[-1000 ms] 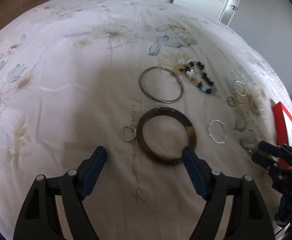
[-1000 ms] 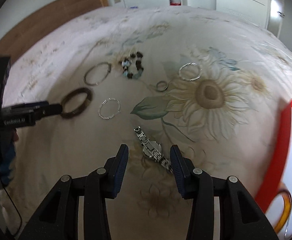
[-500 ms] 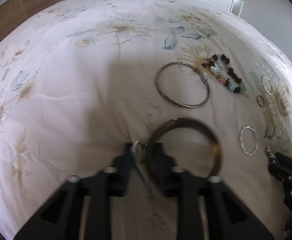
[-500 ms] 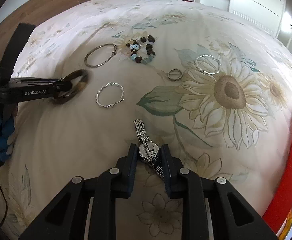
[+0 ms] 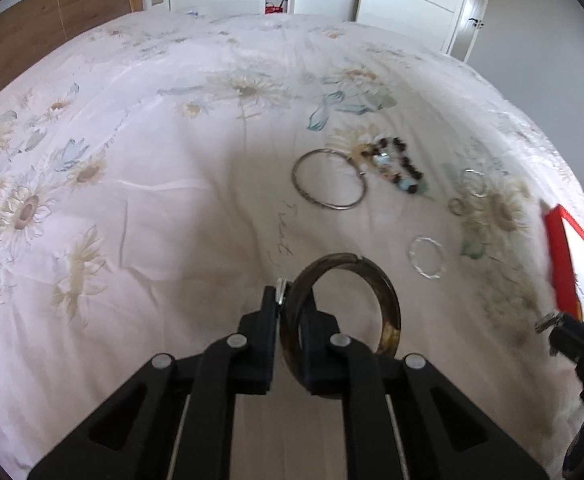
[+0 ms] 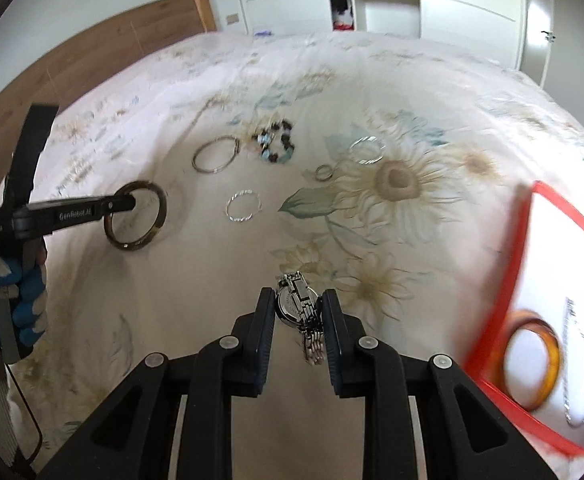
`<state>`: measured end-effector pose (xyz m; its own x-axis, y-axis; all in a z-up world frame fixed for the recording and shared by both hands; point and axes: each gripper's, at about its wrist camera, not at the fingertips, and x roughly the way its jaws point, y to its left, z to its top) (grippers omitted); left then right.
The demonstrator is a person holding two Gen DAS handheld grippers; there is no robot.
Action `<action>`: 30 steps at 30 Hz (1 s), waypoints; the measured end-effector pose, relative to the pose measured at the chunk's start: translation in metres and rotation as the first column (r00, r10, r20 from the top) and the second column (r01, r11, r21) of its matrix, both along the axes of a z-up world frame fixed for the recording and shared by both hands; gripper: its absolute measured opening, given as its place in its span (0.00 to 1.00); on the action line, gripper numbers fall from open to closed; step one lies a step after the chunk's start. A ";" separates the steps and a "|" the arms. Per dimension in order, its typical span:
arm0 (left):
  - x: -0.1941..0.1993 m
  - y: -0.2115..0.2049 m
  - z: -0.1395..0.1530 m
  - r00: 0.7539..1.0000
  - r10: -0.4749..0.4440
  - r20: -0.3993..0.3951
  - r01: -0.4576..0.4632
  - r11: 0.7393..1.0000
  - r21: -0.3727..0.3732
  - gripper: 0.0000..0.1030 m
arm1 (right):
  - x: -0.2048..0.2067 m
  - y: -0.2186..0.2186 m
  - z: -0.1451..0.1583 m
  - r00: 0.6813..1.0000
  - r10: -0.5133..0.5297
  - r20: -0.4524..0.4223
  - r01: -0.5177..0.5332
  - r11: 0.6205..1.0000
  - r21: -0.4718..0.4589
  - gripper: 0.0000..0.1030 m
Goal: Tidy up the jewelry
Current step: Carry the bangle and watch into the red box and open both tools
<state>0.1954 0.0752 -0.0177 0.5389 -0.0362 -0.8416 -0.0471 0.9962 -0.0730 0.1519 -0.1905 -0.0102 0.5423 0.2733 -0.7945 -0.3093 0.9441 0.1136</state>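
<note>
On the side of the left gripper (image 6: 130, 204), as the right wrist view shows it at 9 o'clock, white letters read "GenRobot.AI". Further back on the same black body there is a second small white label, too blurred to read. On the bed sheet (image 5: 132, 220) a cursive script is printed near the centre, also not legible.

Soft even daylight, strong fisheye bending, motion blur toward the edges.

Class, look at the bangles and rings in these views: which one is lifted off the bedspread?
The dark brown bangle, pinched at its rim in the left gripper. The thin silver bangle and twisted silver ring lie flat.
</note>
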 end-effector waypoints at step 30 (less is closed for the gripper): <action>0.014 -0.334 0.049 0.870 -0.487 0.073 0.488 0.873 0.007 0.10 | 0.012 -0.251 0.046 0.941 -0.329 0.077 0.332 0.943 -0.035 0.23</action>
